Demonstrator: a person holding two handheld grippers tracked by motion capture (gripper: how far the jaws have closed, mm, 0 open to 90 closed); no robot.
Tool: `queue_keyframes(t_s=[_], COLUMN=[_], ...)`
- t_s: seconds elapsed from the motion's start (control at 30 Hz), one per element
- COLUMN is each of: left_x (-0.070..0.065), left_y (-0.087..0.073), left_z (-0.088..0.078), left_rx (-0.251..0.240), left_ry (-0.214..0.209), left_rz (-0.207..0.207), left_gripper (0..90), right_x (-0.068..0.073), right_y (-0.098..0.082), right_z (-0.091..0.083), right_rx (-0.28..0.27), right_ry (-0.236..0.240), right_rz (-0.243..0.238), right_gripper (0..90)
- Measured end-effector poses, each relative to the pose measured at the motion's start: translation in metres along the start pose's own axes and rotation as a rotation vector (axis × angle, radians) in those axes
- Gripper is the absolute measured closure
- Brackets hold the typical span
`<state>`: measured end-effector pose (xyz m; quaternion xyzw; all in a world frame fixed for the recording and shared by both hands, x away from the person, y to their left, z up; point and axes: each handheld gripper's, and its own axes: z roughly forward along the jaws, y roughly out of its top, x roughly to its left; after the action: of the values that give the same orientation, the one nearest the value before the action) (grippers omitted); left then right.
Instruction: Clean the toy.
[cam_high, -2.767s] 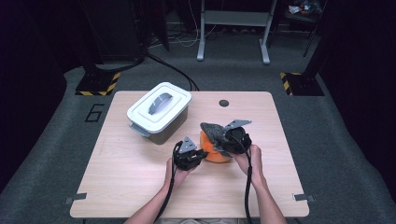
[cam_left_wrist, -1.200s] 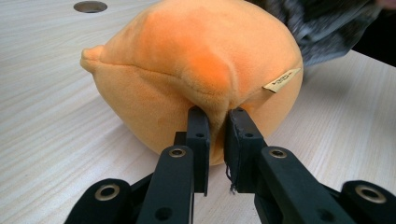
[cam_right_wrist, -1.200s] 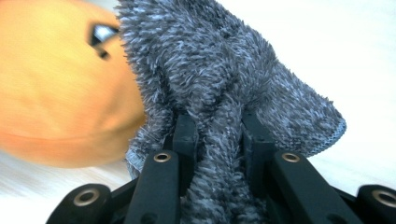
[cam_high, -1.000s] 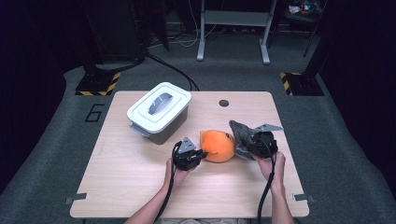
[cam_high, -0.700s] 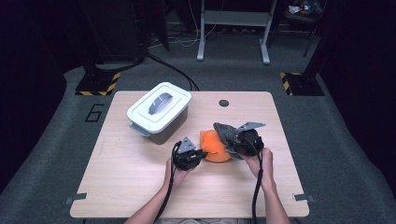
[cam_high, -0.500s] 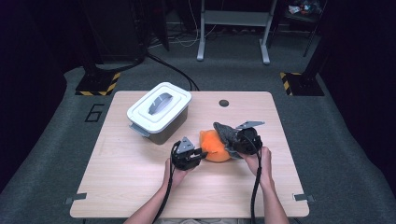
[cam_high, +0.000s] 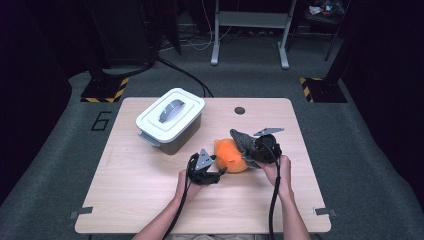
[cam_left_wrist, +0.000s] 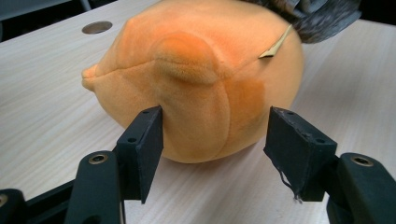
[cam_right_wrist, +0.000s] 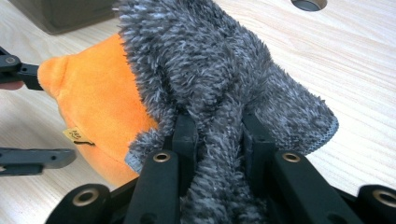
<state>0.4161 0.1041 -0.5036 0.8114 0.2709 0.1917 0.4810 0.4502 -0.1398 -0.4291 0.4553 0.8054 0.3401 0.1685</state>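
Compared with a second ago, the right gripper (cam_high: 246, 145) has come back from the right side and its grey cloth (cam_right_wrist: 205, 70) now lies on the orange plush toy (cam_high: 231, 156). Its jaws are clamped on the cloth. The left gripper (cam_left_wrist: 212, 144) has just been opening; its jaws stand apart around the toy's end. The toy rests on the table (cam_high: 150, 200). The white box (cam_high: 170, 120) behind has its lid on, so its inside is hidden.

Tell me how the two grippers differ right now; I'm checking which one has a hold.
The right gripper is shut on the grey fuzzy cloth, while the left gripper stands open, its jaws having just been opening, straddling the orange plush toy without pressing it. Both are at the toy, from opposite sides.
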Motion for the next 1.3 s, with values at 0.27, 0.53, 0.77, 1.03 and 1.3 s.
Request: queue_keyframes(t_s=[0.27, 0.53, 0.77, 1.03, 1.3], left_x=[-0.001, 0.003, 0.005, 0.0, 0.001], left_y=[-0.002, 0.002, 0.015, 0.023, 0.017], left_z=[0.006, 0.003, -0.004, -0.008, -0.007], left_rx=[-0.007, -0.009, -0.023, -0.025, -0.008], left_ry=[0.008, -0.019, -0.063, -0.086, -0.071], left_rz=[0.01, -0.054, -0.167, -0.206, -0.208], left_gripper=[54.5, 77.8, 78.6, 78.4, 78.4], right_x=[0.0, -0.001, 0.009, 0.039, 0.05], right_y=[0.0, 0.0, 0.009, 0.018, 0.013], right_z=[0.001, -0.012, -0.039, -0.036, -0.008], right_rx=[-0.004, -0.036, -0.08, -0.066, -0.043], right_ry=[-0.006, 0.001, 0.022, 0.082, 0.045], right_rz=[-0.001, 0.02, -0.037, -0.106, -0.131], right_gripper=[71.3, 71.4, 71.4, 71.3, 71.6])
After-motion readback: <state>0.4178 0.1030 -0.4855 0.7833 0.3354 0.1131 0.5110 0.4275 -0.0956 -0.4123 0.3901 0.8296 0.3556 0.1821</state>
